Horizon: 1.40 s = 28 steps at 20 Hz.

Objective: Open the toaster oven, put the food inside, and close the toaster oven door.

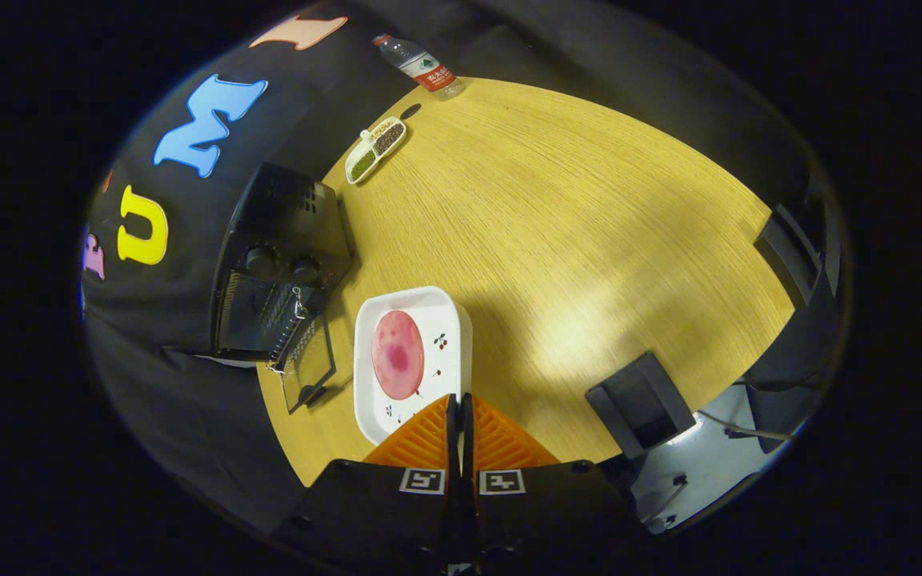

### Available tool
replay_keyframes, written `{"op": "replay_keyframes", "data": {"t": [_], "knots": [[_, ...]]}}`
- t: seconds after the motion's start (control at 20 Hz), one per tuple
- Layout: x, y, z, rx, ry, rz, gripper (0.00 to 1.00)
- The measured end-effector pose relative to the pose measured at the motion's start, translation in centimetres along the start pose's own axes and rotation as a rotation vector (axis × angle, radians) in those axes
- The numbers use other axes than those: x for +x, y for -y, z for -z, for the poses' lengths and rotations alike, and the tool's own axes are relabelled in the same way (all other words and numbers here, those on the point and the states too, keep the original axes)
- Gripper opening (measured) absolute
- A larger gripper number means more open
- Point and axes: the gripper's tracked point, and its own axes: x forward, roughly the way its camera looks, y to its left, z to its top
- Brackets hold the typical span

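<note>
Hovering clenched and empty, claw above white tray bearing round pink food; black toaster oven left, door open.

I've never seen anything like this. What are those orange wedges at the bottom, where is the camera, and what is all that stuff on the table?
The camera rides on a hand-held gripper, a two-fingered tool that a person carries. The orange wedges are its two fingers, seen from behind; they are pressed together and hold nothing.

You are looking down on a wooden table. Just ahead of the fingers lies a white tray with a round pink slice of food on it. Beside the tray stands a black toaster oven, its glass door already folded down open. Farther off are a small divided dish of beans and a water bottle. A black block sits near the table's edge; I cannot tell what it is.
</note>
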Motion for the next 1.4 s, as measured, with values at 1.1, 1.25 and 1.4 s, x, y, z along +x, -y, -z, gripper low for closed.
{"op": "replay_keyframes", "data": {"t": [1.1, 1.25, 1.4], "knots": [[3.7, -19.4, 9.3, -0.017, -0.035, -0.189, 0.02], [6.3, -21.1, 8.5, 0.010, -0.034, -0.191, 0.02], [8.6, -22.6, 7.2, 0.054, -0.020, -0.190, 0.02]]}}
